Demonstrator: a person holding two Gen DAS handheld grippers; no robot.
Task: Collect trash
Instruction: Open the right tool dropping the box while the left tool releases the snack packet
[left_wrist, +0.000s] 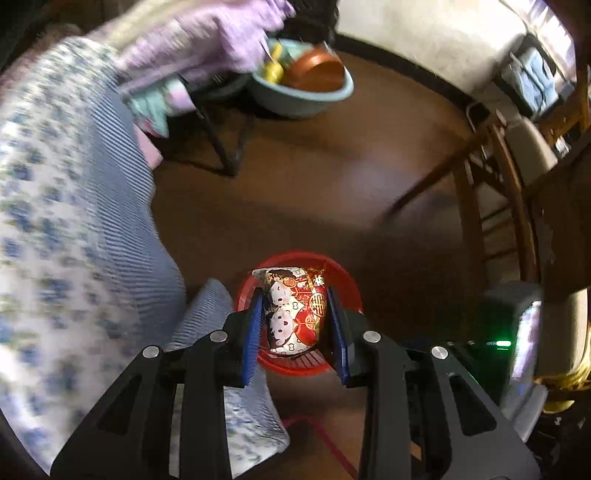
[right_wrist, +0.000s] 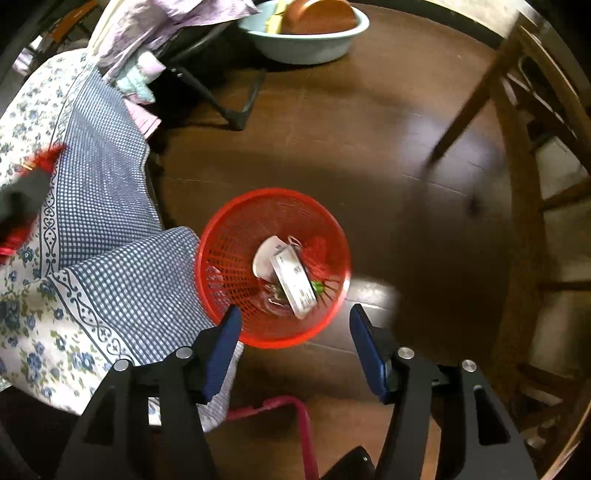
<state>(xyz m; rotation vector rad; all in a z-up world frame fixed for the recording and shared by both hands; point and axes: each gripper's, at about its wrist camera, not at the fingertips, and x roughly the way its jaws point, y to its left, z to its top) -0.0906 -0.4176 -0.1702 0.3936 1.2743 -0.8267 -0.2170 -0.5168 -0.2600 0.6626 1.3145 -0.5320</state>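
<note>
Basin (right_wrist: 314, 48), tablecloth (right_wrist: 110, 206), chair (right_wrist: 524, 155)

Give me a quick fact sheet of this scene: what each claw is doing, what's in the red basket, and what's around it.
left gripper: shut on a red cartoon-print packet, held above the basket
right gripper: open, holding nothing, above the basket's near rim
red basket: on the dark wood floor, beside a blue checked cloth
basket contents: a white box, a white curved piece, clear wrap, a green scrap
background: a pale green basin holding an orange bowl
</note>
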